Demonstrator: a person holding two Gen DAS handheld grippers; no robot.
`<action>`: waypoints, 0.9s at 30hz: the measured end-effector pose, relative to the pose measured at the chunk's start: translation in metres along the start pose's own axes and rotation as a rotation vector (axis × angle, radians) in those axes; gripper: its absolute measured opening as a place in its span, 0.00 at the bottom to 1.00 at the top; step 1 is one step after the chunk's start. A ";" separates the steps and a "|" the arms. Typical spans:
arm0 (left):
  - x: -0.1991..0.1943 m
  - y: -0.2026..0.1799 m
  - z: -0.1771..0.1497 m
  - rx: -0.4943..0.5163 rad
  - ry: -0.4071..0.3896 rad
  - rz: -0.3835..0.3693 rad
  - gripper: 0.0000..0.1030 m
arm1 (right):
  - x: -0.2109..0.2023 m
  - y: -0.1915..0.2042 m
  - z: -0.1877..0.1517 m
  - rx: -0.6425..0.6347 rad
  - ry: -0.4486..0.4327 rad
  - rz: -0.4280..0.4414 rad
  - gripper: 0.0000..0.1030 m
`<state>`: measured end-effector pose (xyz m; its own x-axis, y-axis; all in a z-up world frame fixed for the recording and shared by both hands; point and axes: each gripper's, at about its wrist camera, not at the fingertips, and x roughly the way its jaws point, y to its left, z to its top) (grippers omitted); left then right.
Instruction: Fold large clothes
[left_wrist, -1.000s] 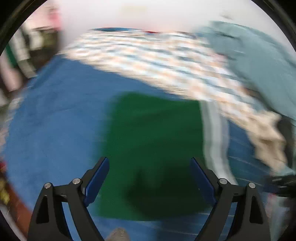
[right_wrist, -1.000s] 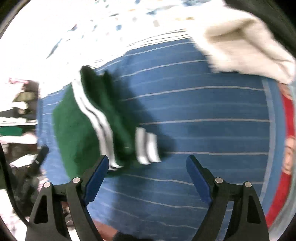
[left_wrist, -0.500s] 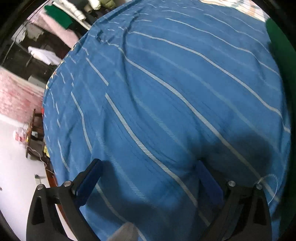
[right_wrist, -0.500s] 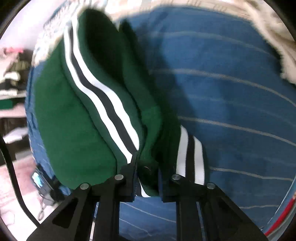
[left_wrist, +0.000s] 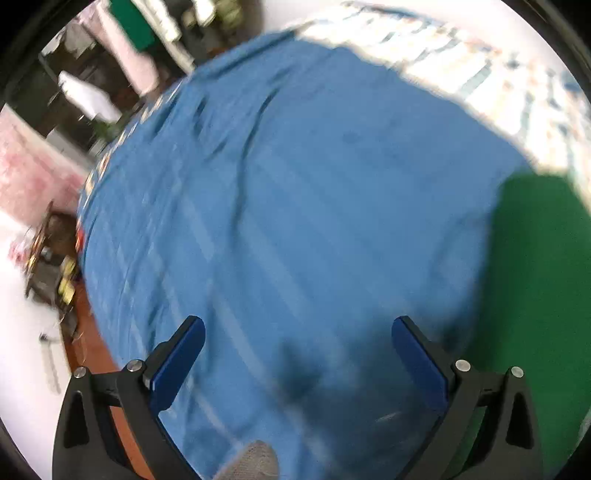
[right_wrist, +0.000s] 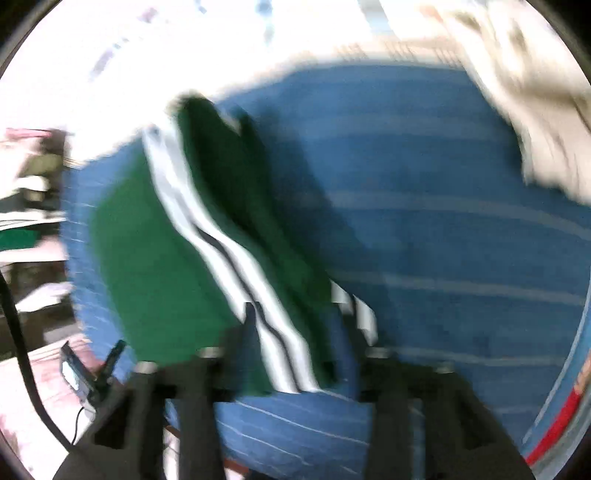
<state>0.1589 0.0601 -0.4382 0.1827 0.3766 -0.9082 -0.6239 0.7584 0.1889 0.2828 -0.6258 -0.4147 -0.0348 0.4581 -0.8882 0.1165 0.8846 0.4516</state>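
Right gripper (right_wrist: 295, 332), blurred: we cannot tell whether its jaws grip the dark green garment with white-and-black stripes (right_wrist: 155, 266) lying on the blue striped bedsheet (right_wrist: 443, 240). Left gripper (left_wrist: 297, 350) hovers wide open, empty, beside the garment. We judge a fold underway; next, settle the edge.
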 end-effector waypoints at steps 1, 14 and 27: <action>-0.009 -0.015 0.012 0.012 -0.017 -0.031 1.00 | -0.006 0.008 0.008 -0.021 -0.022 0.048 0.56; 0.032 -0.140 0.074 0.292 -0.091 -0.011 1.00 | 0.095 0.063 0.112 -0.072 0.045 0.241 0.03; -0.013 -0.124 0.058 0.265 -0.028 -0.081 1.00 | 0.079 0.047 0.115 0.002 0.003 0.159 0.23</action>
<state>0.2778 -0.0085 -0.4285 0.2472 0.3208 -0.9143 -0.3867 0.8978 0.2105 0.3997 -0.5577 -0.4736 -0.0185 0.5928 -0.8051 0.1225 0.8006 0.5866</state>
